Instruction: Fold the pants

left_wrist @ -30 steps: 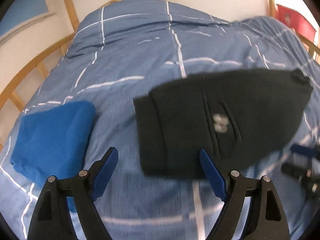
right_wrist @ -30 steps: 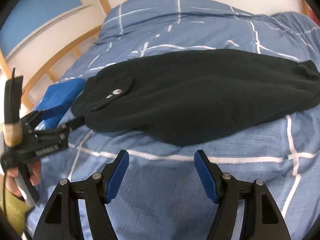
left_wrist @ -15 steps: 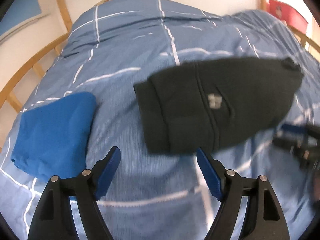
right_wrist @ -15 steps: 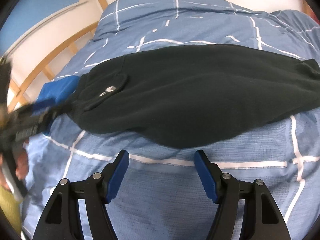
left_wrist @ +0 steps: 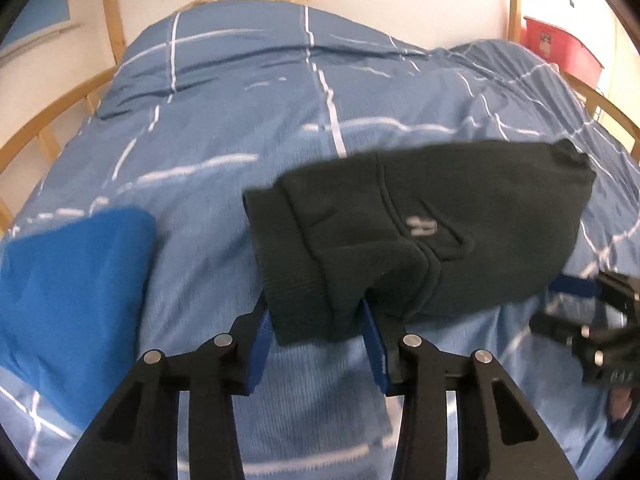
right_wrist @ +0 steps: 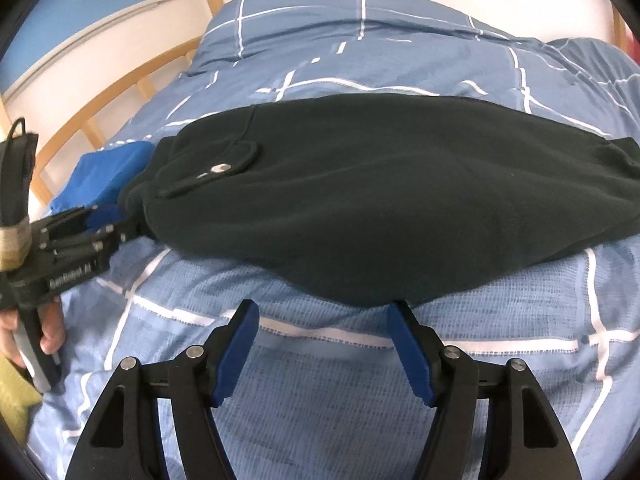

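Note:
Black pants lie folded lengthwise across the blue checked bedcover, waistband to the left. In the left wrist view my left gripper has closed on the near corner of the pants' waistband, with the cloth bunched between the blue pads. The left gripper also shows at the left of the right wrist view, at the waist end. My right gripper is open, its fingertips just short of the pants' near edge at mid-length. It also shows at the right edge of the left wrist view.
A folded blue garment lies on the bed left of the pants. A wooden bed frame runs along the left and far side. A red box stands at the far right.
My left gripper moved forward onto the waistband corner and narrowed around it. My right gripper moved closer to the pants' near edge, still open.

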